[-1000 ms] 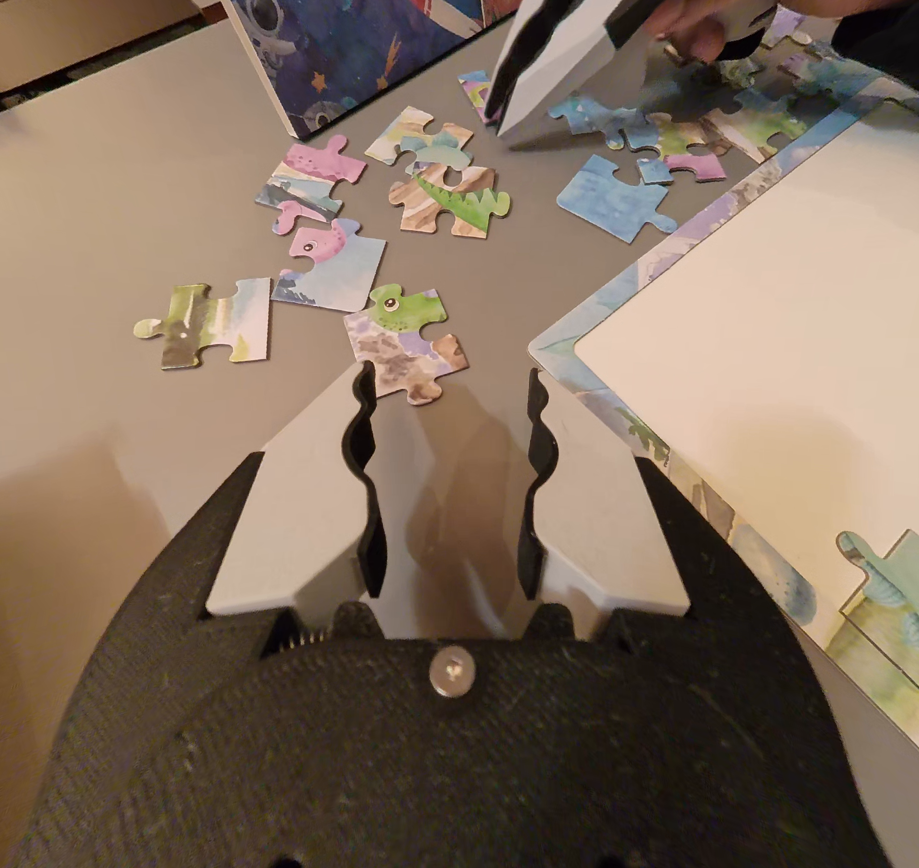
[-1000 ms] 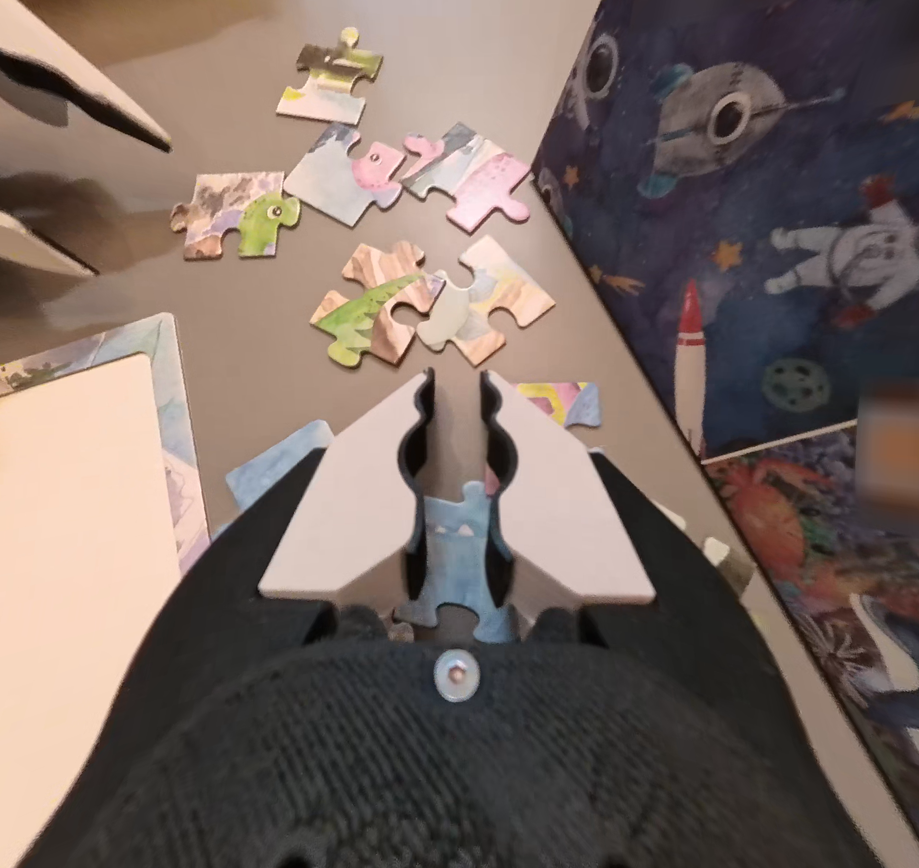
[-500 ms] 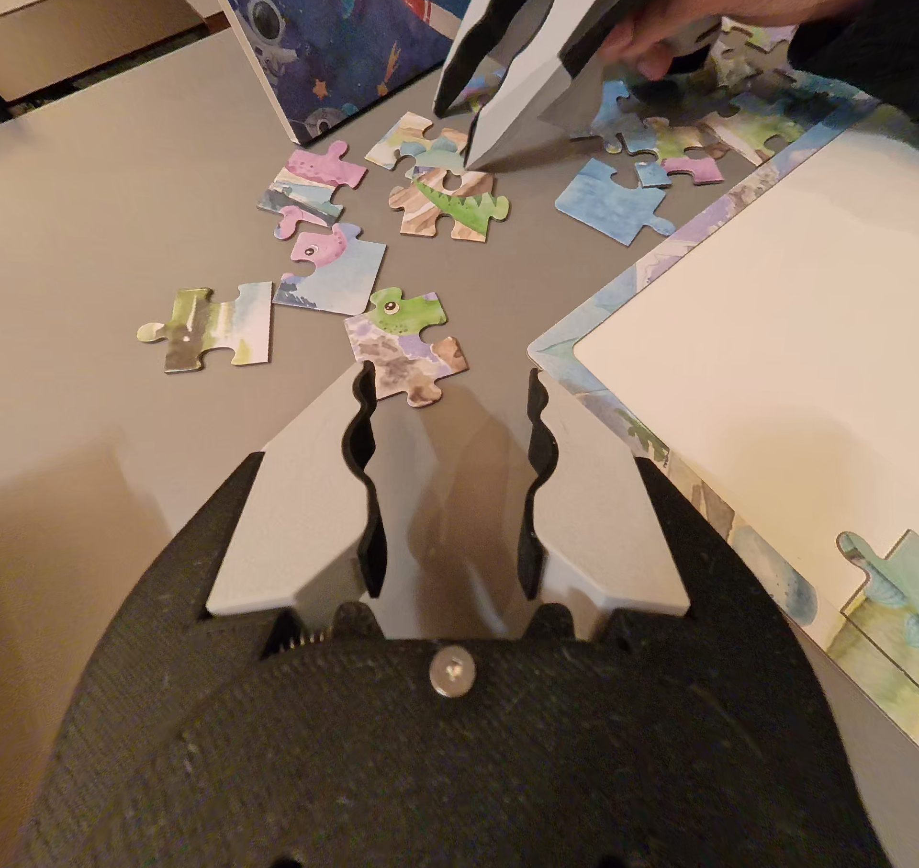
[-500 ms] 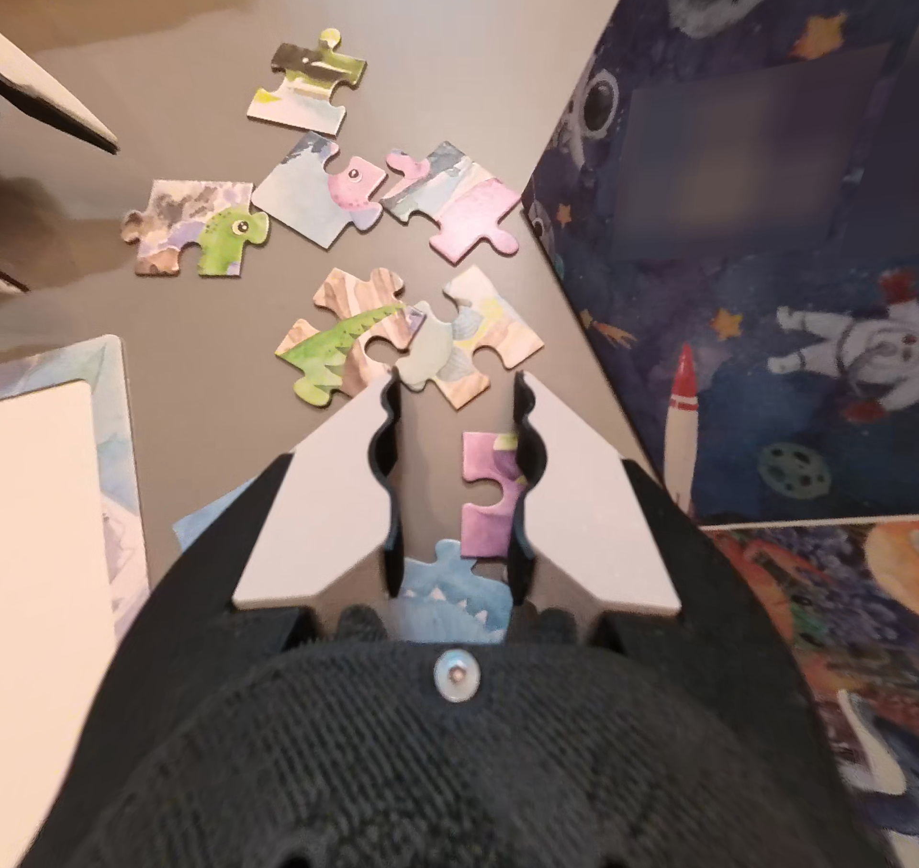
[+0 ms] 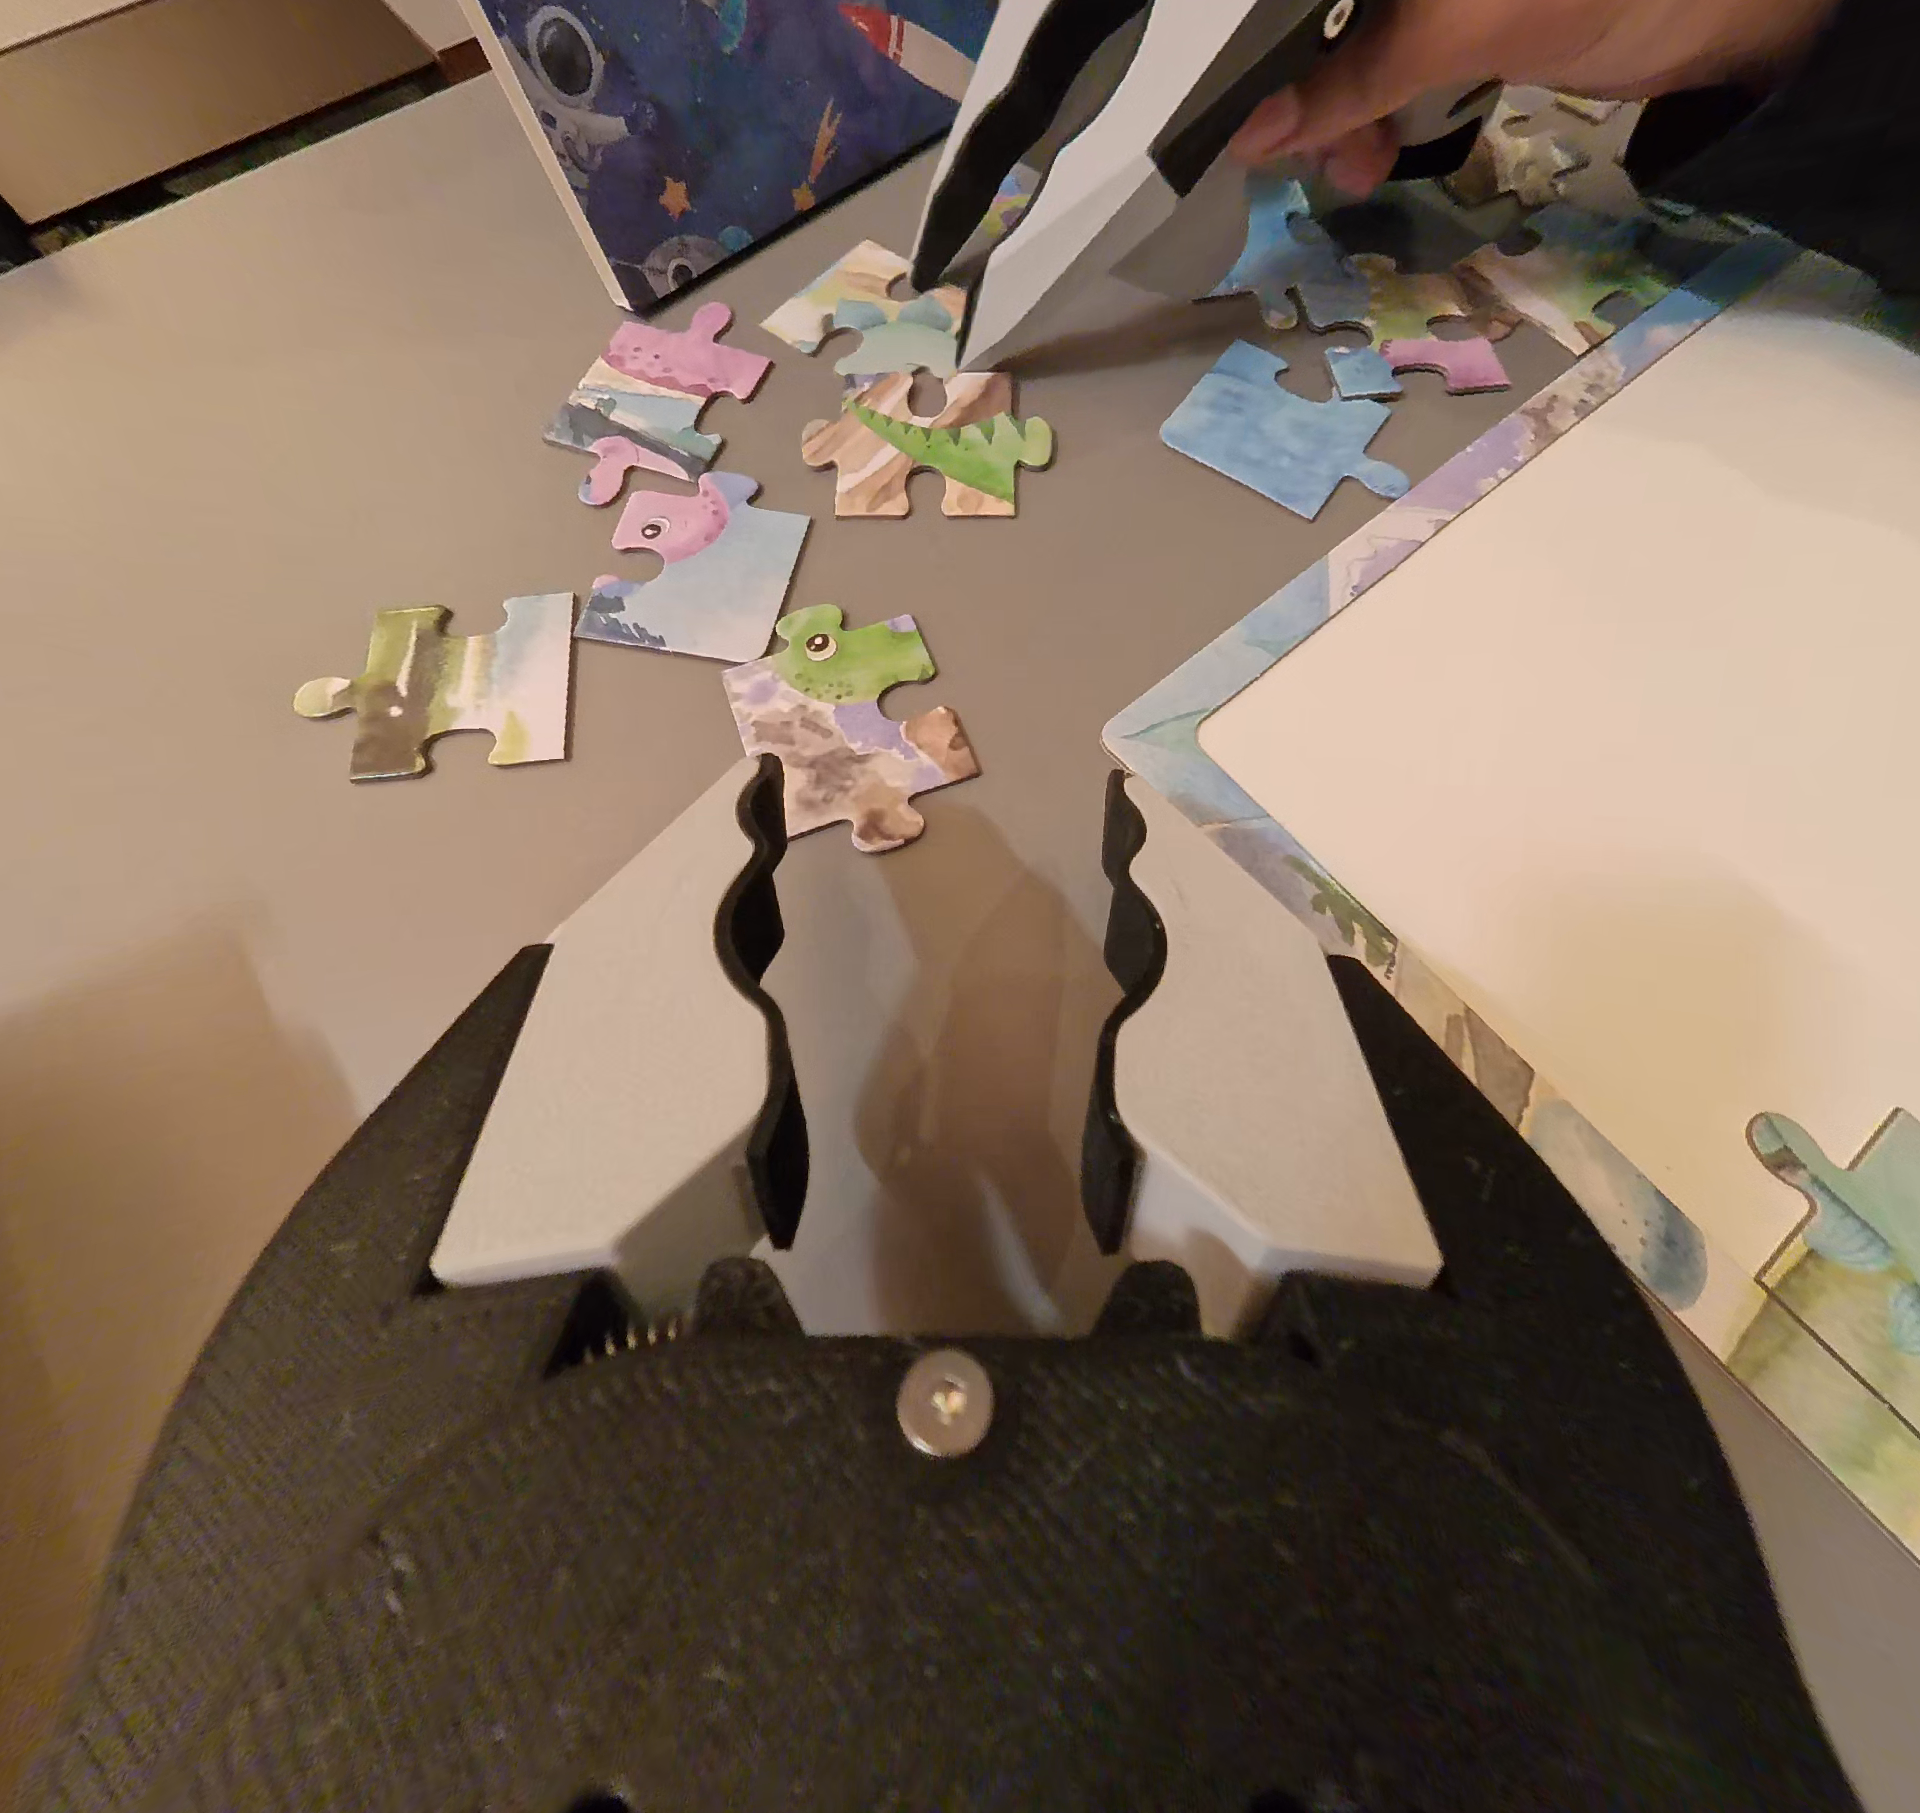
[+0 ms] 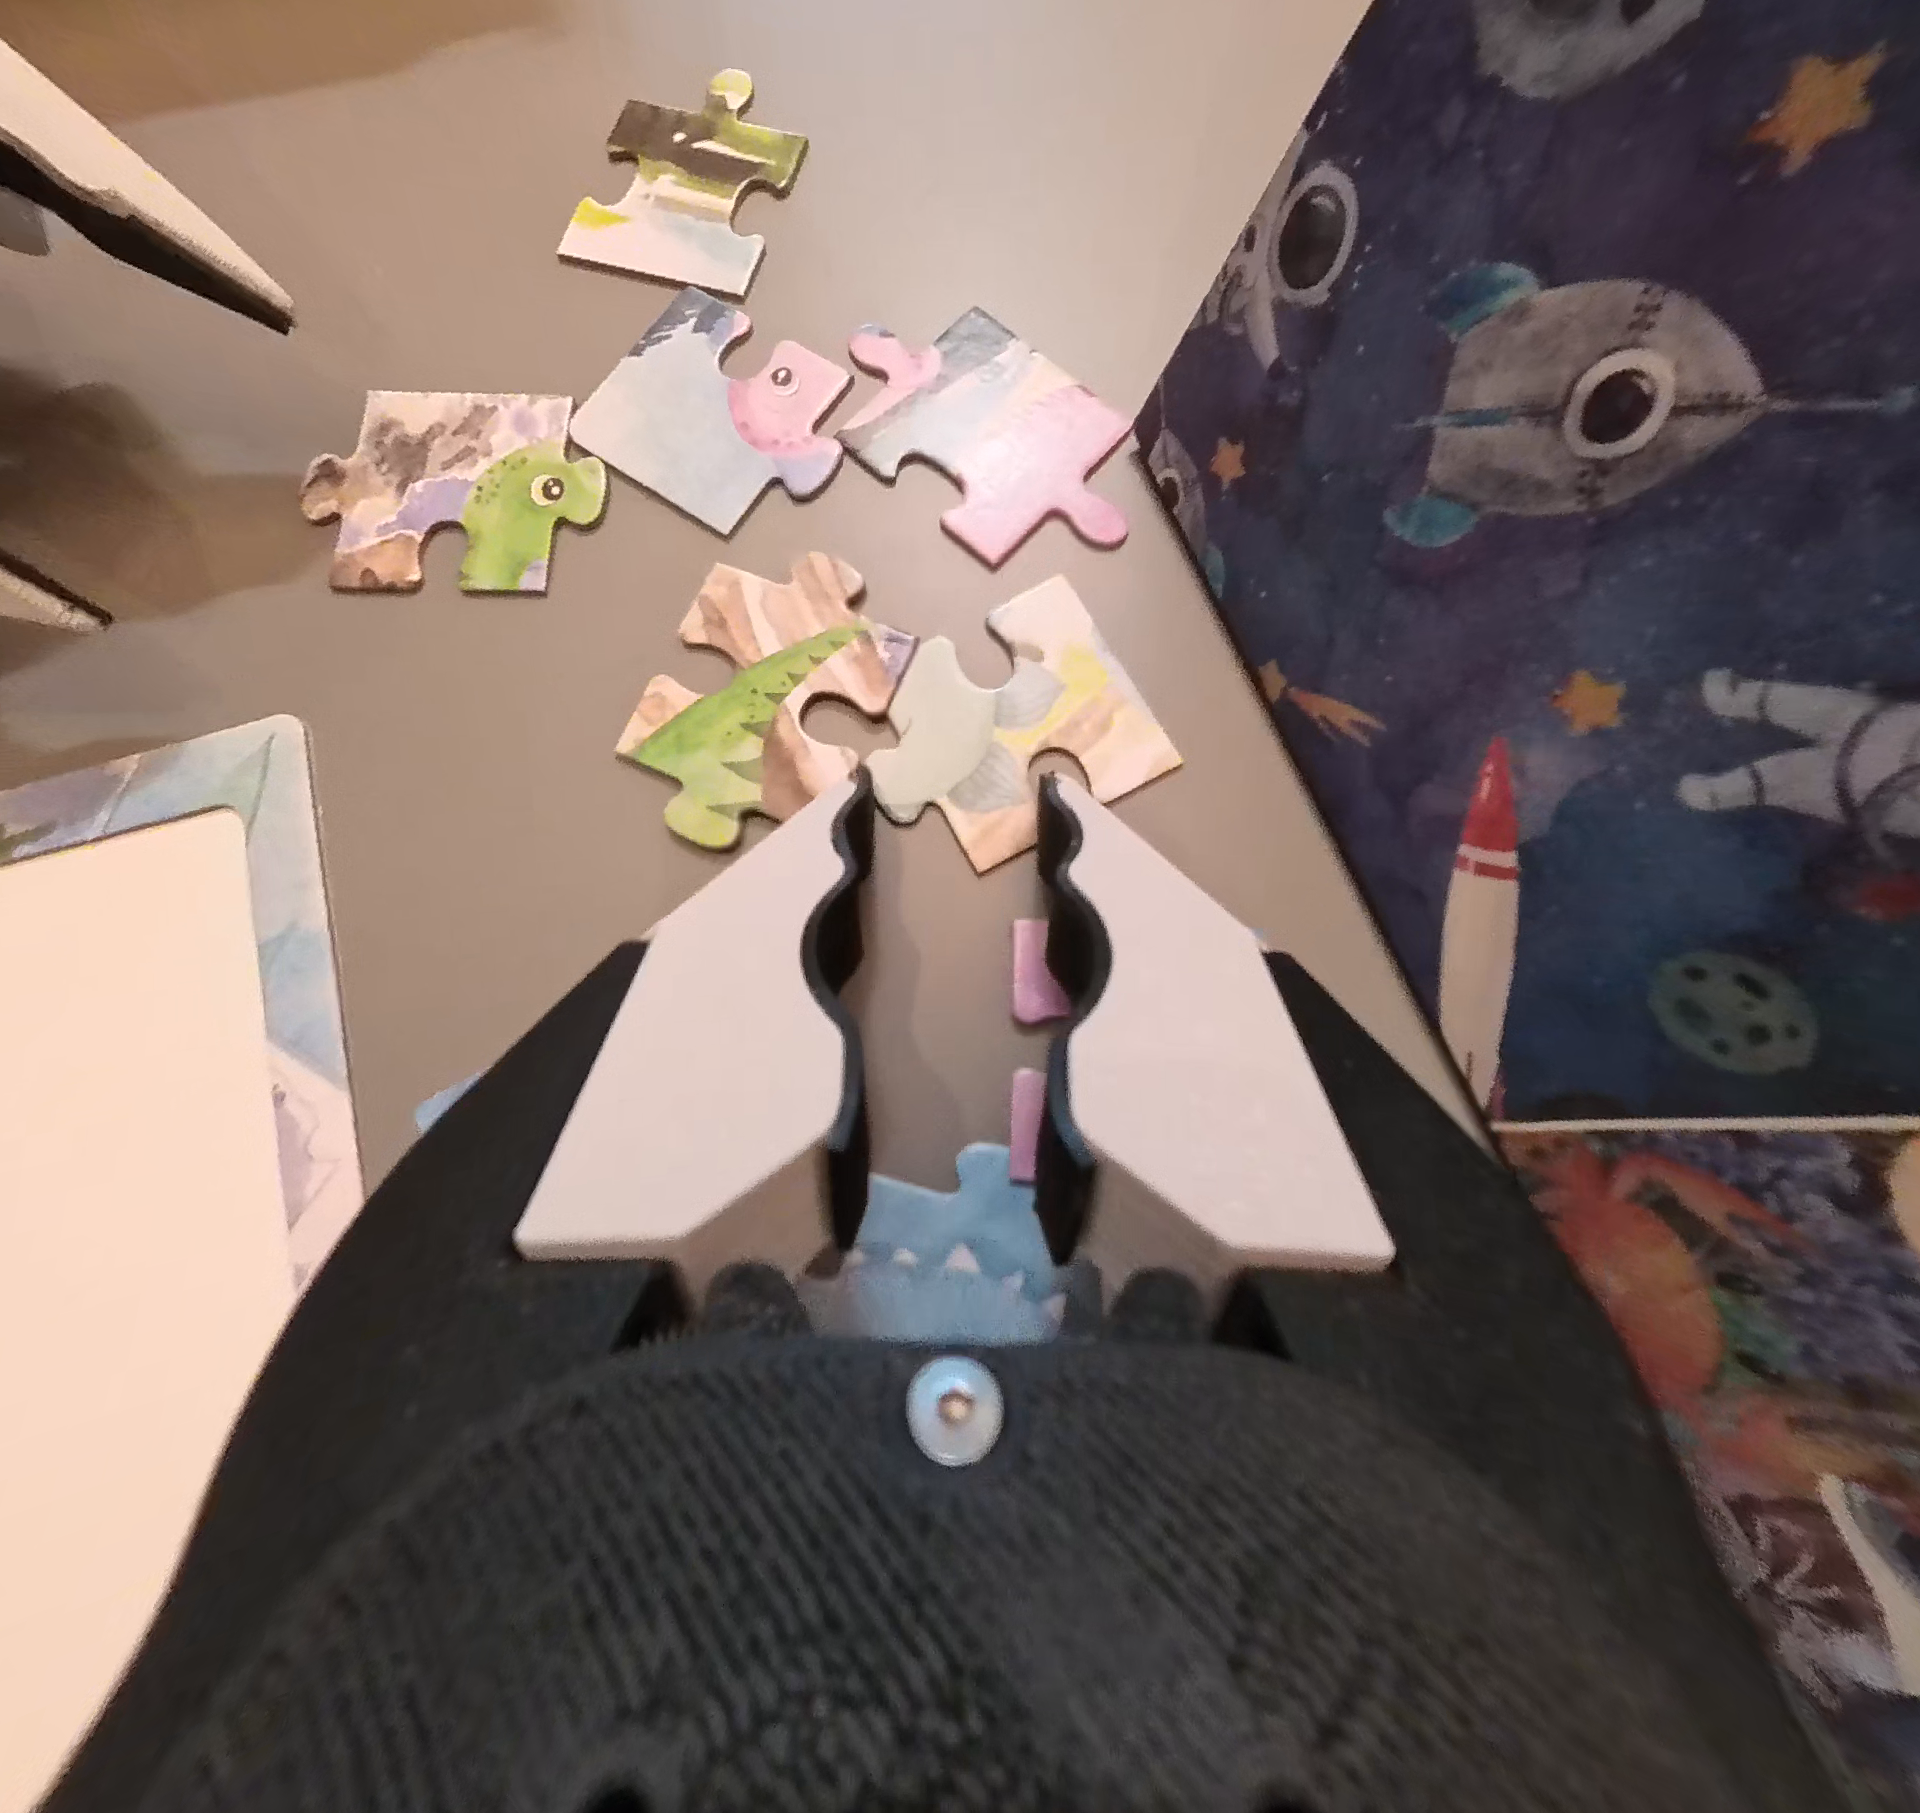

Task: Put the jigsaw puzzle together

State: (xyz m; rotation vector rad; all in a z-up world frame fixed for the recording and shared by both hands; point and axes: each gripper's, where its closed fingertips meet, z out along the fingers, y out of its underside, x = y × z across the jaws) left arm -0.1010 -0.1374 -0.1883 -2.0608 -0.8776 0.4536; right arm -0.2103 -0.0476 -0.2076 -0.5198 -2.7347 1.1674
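Right gripper (image 6: 951,792), jaws spread and empty, is hovering over pale teal piece (image 6: 940,724); thin stiff card, light, likely slippery — pinching opposite edges looks best. Left gripper (image 5: 940,776) is idling, also agape.

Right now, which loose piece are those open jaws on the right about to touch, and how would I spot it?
Find the upright space-themed box on the grey table. At its foot lies a pale piece with a grey-green blob, overlapping the brown piece with a green spiky tail. Unlike its neighbours, it shows no eye.
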